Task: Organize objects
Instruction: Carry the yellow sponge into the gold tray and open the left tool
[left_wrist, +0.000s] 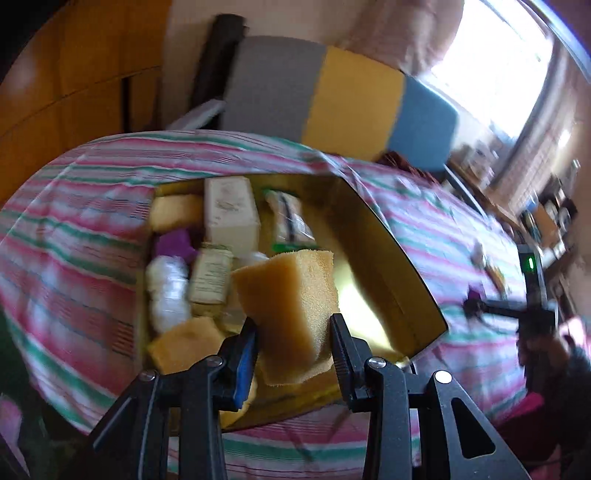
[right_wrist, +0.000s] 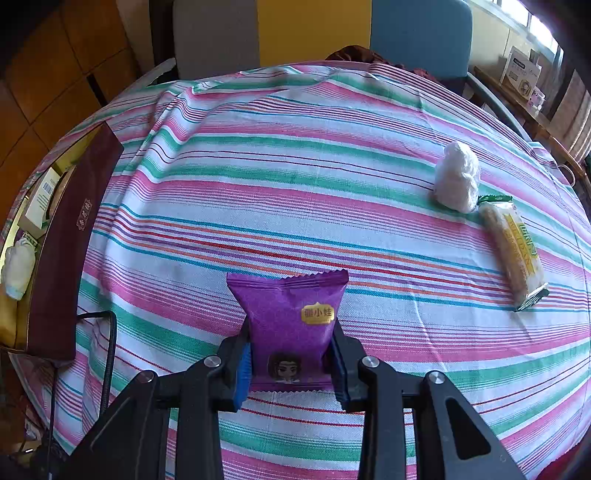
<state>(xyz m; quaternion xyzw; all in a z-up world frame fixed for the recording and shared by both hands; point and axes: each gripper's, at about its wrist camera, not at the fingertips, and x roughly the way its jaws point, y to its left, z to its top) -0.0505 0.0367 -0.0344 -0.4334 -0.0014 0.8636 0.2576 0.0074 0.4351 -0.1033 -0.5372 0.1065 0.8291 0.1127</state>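
My left gripper (left_wrist: 293, 341) is shut on a yellow sponge (left_wrist: 291, 299) and holds it above the near end of an open gold-lined box (left_wrist: 391, 266). The box holds a white carton (left_wrist: 231, 212), a small bottle (left_wrist: 210, 277), a white wrapped bundle (left_wrist: 168, 291), a purple packet (left_wrist: 175, 243), a snack bar (left_wrist: 290, 219) and other sponges (left_wrist: 184, 345). My right gripper (right_wrist: 291, 363) is shut on a purple snack packet (right_wrist: 290, 321) over the striped cloth. The box (right_wrist: 66, 243) shows at the left edge of the right wrist view.
A white wrapped bundle (right_wrist: 456, 177) and a yellow wafer bar (right_wrist: 513, 251) lie on the striped tablecloth (right_wrist: 295, 184) at the right. A grey, yellow and blue chair back (right_wrist: 317, 29) stands behind the table. A black cable (right_wrist: 109, 354) lies near the box.
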